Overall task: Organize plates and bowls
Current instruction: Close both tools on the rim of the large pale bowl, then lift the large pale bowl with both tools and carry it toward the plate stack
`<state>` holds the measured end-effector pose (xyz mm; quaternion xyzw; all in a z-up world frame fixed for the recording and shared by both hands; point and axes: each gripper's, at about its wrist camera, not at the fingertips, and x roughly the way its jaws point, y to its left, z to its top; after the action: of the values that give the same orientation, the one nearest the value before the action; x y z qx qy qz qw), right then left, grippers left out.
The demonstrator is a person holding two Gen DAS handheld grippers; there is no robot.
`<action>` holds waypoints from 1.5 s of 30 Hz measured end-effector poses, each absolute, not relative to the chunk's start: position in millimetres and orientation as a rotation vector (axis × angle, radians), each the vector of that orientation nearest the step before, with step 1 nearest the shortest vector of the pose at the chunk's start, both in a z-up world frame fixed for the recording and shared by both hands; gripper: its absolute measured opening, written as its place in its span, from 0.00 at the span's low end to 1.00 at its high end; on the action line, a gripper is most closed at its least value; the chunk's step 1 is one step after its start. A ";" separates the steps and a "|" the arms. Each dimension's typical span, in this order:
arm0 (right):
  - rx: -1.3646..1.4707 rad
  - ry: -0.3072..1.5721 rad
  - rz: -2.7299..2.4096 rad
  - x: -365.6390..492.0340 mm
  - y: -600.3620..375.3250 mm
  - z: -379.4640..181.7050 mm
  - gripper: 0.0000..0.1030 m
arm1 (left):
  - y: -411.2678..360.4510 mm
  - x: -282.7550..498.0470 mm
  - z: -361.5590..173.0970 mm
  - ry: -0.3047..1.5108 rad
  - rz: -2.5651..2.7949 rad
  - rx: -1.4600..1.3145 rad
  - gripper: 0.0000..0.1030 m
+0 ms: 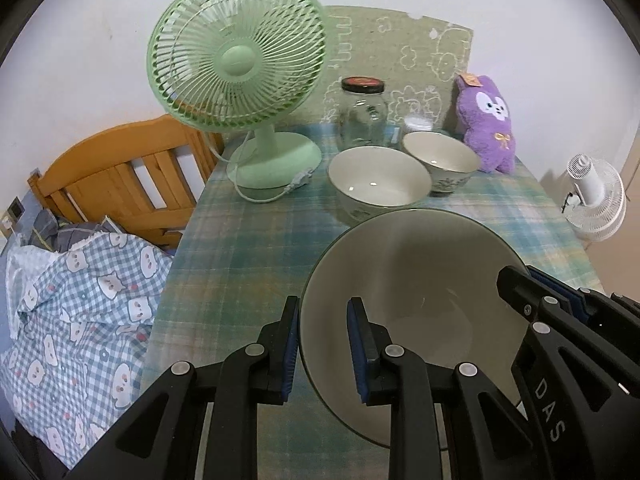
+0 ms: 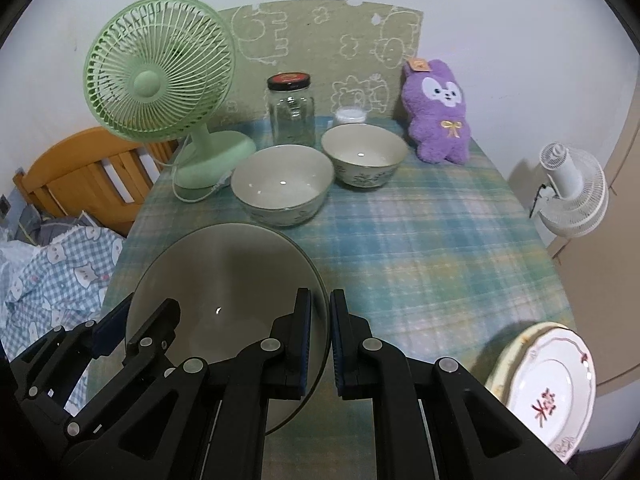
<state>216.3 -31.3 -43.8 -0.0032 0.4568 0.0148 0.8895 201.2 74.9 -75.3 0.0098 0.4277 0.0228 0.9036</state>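
Grey-glazed big bowl (image 1: 420, 292), dark rim, at the near end of the table (image 1: 248, 248) in the left wrist view: the left gripper (image 1: 324, 344) grasps its left rim, one blue pad outside the wall and one inside, while the right gripper (image 1: 532, 280) grasps the opposite rim at the right edge. Whether the bowl rests on the plaid cloth or is lifted clear cannot be told. Beyond it, a cream mid bowl (image 1: 378, 182), its near side hidden behind the big bowl's rim; just right of that and farther back, a small bowl (image 1: 440, 160) with a leaf pattern outside. Behind the bowls, a glass jar (image 1: 363, 116) with a dark lid and a white tub (image 1: 418, 123). Left rear, a green fan (image 1: 240, 76); right rear, a purple plush (image 1: 486, 120). Off the table at left, a wooden bed frame (image 1: 116, 176) and checked bedding (image 1: 76, 304); at right, a white fan (image 1: 596, 200). Right wrist view: the right gripper (image 2: 321, 344) clenched on the big bowl's (image 2: 224, 280) right rim, the wall pinched between its pads; the left gripper (image 2: 124, 320) on the far rim at lower left. Mid bowl (image 2: 282, 190) and small bowl (image 2: 364, 154) stand side by side behind it, nearly touching. Near right table (image 2: 420, 248) corner, a white plate (image 2: 552, 388) with a red character, lying on another plate (image 2: 500, 372) with a yellowish rim.
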 end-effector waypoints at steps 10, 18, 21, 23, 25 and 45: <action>0.016 0.939 0.007 186.7 -68.5 -33.6 0.12 | 37.4 174.3 -68.1 0.856 0.036 0.033 0.21; 0.008 0.950 0.017 167.1 -93.8 -45.3 0.12 | 16.0 155.5 -81.8 0.879 0.031 0.023 0.21; 0.007 0.961 0.024 159.7 -102.0 -53.0 0.12 | 9.7 148.9 -88.5 0.890 0.034 0.022 0.21; 0.005 0.969 0.028 154.6 -106.1 -58.4 0.12 | 6.7 144.2 -93.3 0.899 0.036 0.018 0.21; 0.001 0.974 0.033 149.3 -110.3 -63.3 0.12 | 2.9 139.0 -98.4 0.905 0.040 0.019 0.21; -0.035 1.013 0.048 125.2 -135.0 -98.6 0.12 | -21.3 115.6 -130.0 0.948 0.042 0.020 0.21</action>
<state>125.2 -135.0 -98.6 -0.0169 0.4851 0.0232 0.8740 115.6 -21.3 -130.0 0.0096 0.4563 0.0202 0.8896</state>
